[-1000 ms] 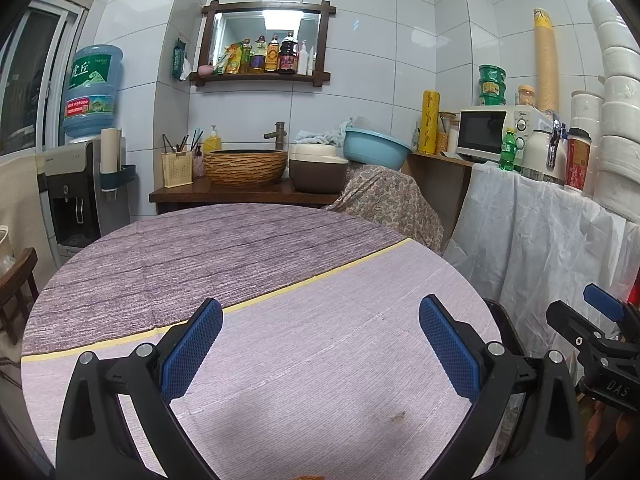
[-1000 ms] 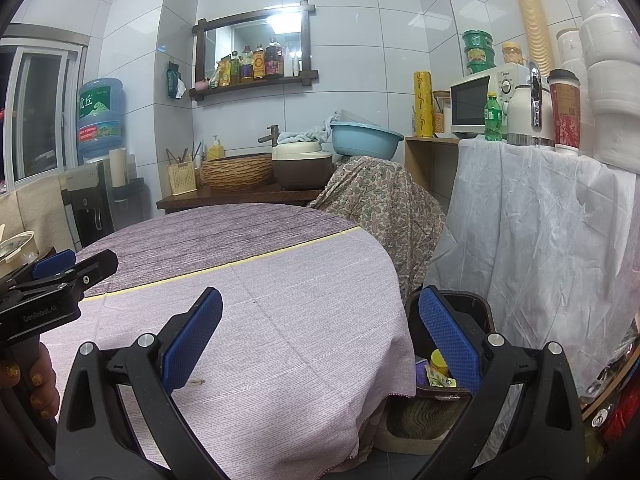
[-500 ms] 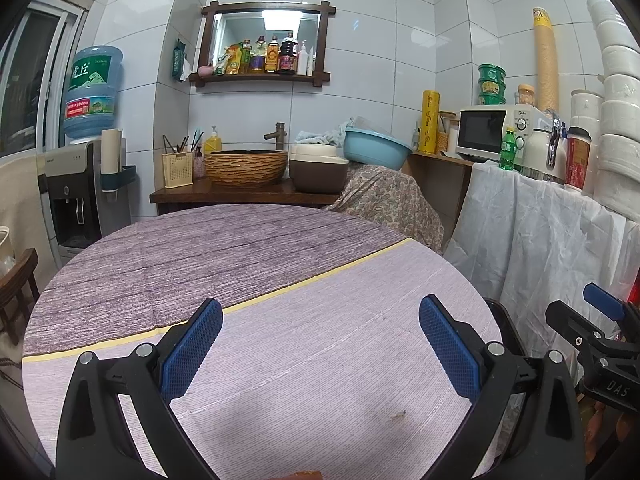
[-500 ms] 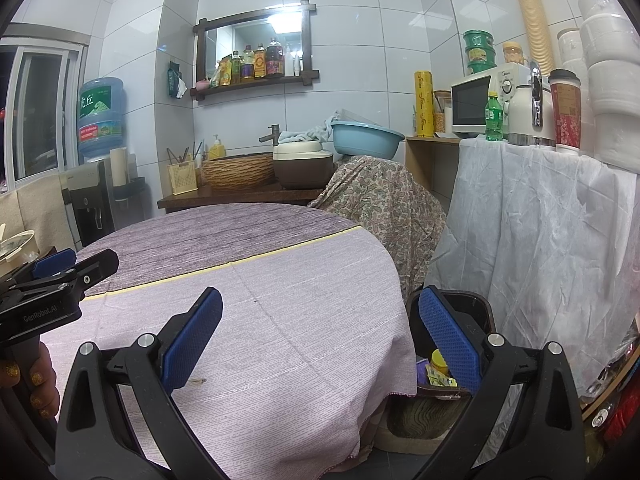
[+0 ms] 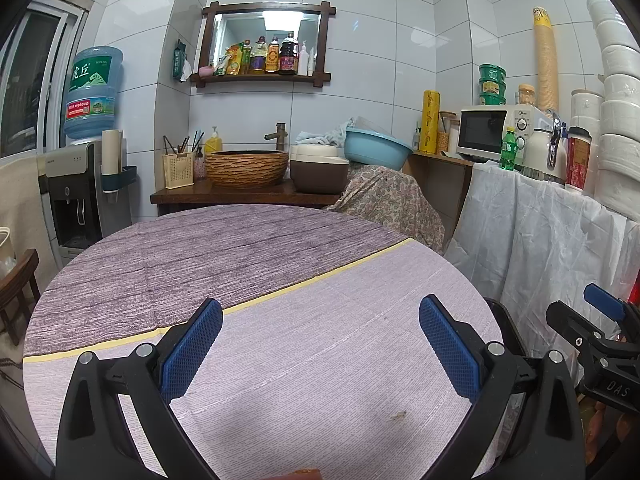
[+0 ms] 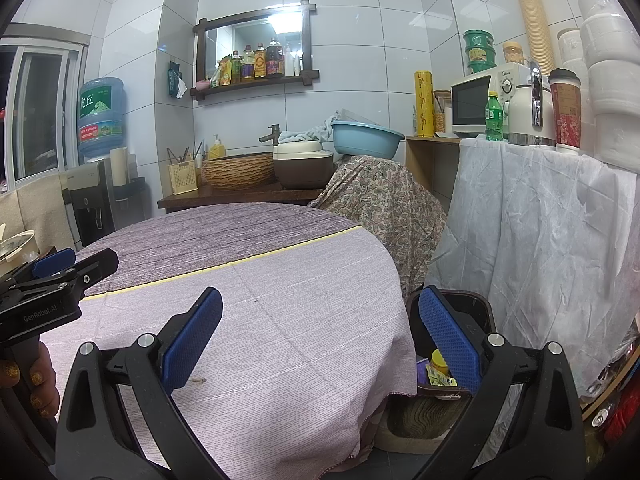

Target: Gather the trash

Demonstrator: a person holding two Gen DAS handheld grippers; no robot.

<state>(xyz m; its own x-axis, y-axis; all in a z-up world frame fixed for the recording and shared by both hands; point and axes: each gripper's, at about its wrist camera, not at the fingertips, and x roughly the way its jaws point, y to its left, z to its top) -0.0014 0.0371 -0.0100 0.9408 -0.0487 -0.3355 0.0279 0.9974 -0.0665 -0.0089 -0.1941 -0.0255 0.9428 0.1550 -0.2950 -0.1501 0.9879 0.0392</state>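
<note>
A round table (image 5: 248,264) with a purple cloth fills both views. My left gripper (image 5: 320,352) is open and empty above the table's near part. My right gripper (image 6: 320,340) is open and empty over the table's right edge. A dark trash bin (image 6: 460,312) stands on the floor beside the table; yellow and purple wrappers (image 6: 438,372) lie inside it. A small brown crumb (image 5: 398,415) lies on the cloth, and it also shows in the right wrist view (image 6: 198,380). An orange scrap (image 5: 304,472) peeks in at the bottom edge of the left wrist view.
A white-draped counter (image 6: 540,220) with a microwave (image 5: 488,134), bottles and cups stands at the right. A patterned-cloth-covered object (image 6: 380,196) sits behind the table. A wooden sink shelf (image 5: 240,194) and a water dispenser (image 5: 80,184) stand at the back.
</note>
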